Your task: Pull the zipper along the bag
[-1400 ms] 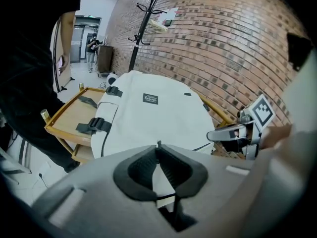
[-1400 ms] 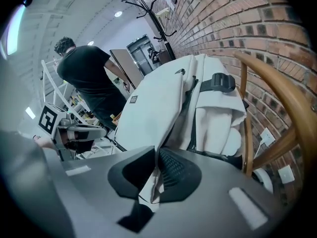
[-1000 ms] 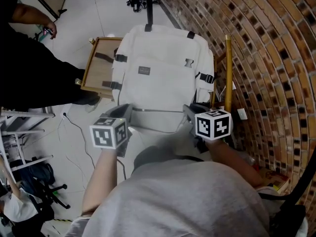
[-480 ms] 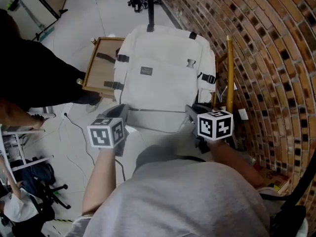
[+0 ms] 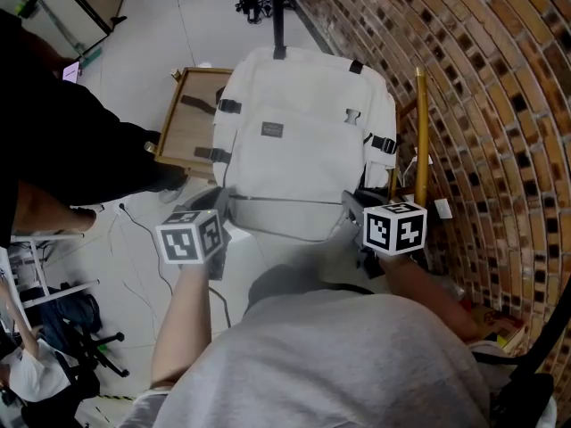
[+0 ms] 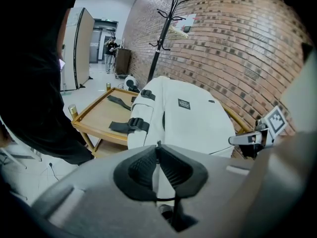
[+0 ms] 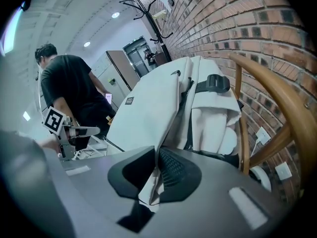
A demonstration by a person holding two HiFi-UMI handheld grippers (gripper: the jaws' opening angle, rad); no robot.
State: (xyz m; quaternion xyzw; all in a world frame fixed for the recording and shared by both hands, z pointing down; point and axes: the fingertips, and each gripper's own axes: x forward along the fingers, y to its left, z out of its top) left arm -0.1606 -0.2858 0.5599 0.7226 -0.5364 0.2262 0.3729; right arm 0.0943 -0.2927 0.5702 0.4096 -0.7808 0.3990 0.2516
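A white backpack [image 5: 303, 141] lies with its front up, its near end toward me, and a dark zipper line [image 5: 285, 201] runs across that end. My left gripper [image 5: 223, 201] is at the near left corner, its jaws shut on a strip of the bag's white fabric [image 6: 159, 175]. My right gripper [image 5: 353, 207] is at the near right corner, shut on a fold of white fabric [image 7: 151, 185]. From the left gripper [image 6: 157, 150] the bag [image 6: 188, 118] stretches ahead. From the right gripper [image 7: 157, 155] the bag's side, with a black buckle [image 7: 218, 82], shows.
A wooden table [image 5: 183, 132] with black straps on it lies under the bag's left side. A brick wall [image 5: 482, 105] and a wooden chair rail [image 5: 421, 132] close off the right. A coat stand pole [image 5: 278, 7] rises behind. A person in black [image 5: 53, 141] stands at the left.
Both grippers keep their hold at the bag's near corners, almost unmoved. The person in black at the left has shifted an arm downward.
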